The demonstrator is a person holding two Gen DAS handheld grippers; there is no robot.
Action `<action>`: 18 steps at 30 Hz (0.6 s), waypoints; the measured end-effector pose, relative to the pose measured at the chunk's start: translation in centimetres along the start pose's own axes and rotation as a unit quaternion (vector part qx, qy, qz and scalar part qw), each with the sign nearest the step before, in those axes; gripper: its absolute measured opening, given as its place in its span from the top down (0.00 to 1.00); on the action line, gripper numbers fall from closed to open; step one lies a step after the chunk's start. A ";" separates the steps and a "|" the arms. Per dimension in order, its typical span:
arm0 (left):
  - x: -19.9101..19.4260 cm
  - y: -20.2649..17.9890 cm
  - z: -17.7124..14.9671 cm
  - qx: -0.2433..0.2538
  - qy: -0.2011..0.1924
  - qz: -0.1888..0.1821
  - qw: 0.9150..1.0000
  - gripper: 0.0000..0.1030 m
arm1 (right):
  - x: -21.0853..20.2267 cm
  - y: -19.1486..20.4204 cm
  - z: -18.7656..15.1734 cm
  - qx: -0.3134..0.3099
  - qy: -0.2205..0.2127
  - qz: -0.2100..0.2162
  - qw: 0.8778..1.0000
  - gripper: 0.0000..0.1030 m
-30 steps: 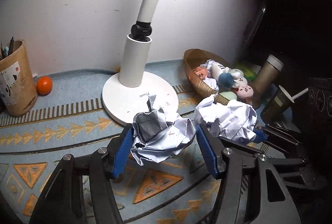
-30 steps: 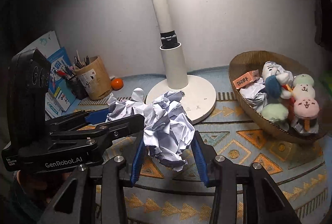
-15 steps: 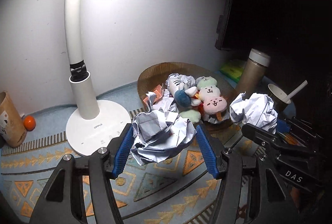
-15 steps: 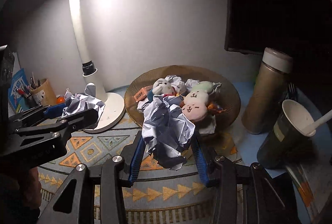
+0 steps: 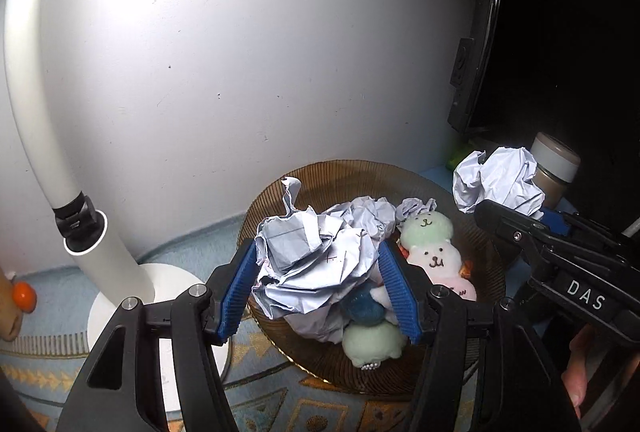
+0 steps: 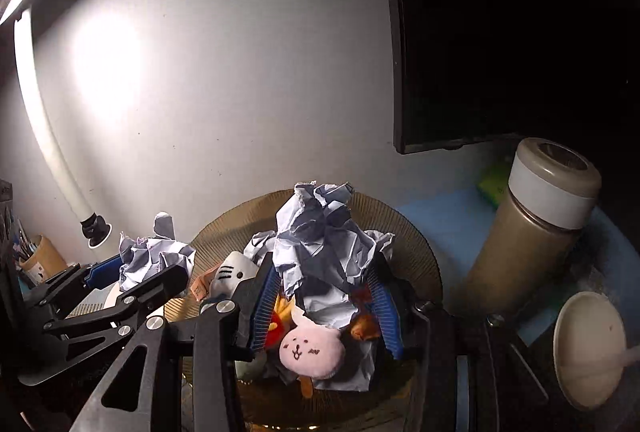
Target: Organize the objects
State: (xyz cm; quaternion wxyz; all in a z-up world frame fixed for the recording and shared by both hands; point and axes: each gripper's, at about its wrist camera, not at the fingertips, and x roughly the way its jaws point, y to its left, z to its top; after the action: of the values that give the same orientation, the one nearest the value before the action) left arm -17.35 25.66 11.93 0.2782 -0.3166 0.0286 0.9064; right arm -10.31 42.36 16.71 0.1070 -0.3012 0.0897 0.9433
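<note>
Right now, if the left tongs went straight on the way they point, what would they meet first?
Probably the soft toys in the brown basket: the left tongs, shut on a crumpled paper ball, point down at the blue plush just beyond. Depth is unclear.

White wall [image 5: 240, 52] lit by white desk lamp [image 5: 100, 260]; dark monitor [image 6: 500, 32] right; patterned blue mat [image 5: 60, 364].

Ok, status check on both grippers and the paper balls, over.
Left gripper shut on paper ball. Right gripper shut on second paper ball. Both over brown basket; plush toys crowd it.
</note>
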 end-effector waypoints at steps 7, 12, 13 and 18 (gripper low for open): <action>2.1 0.6 1.2 -0.008 -0.021 -0.005 1.000 0.27 | 3.5 0.1 2.0 -0.016 -0.009 -0.023 1.000 0.35; 1.5 2.0 0.8 -0.036 -0.007 -0.017 0.999 0.18 | 2.5 -0.8 1.6 -0.011 -0.003 -0.017 1.000 0.33; 0.9 2.2 0.4 -0.038 -0.006 -0.017 0.999 0.18 | 2.0 -0.8 1.2 -0.013 -0.002 -0.021 1.000 0.33; -4.8 2.7 -2.8 -0.028 0.002 -0.006 1.000 0.18 | -2.0 0.0 -1.8 -0.017 0.013 0.009 1.000 0.32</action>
State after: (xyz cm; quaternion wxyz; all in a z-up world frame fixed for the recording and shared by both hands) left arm -14.11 20.38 12.15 0.2751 -0.3261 0.0022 0.9044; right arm -7.69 41.67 16.47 0.0925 -0.3145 0.0777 0.9416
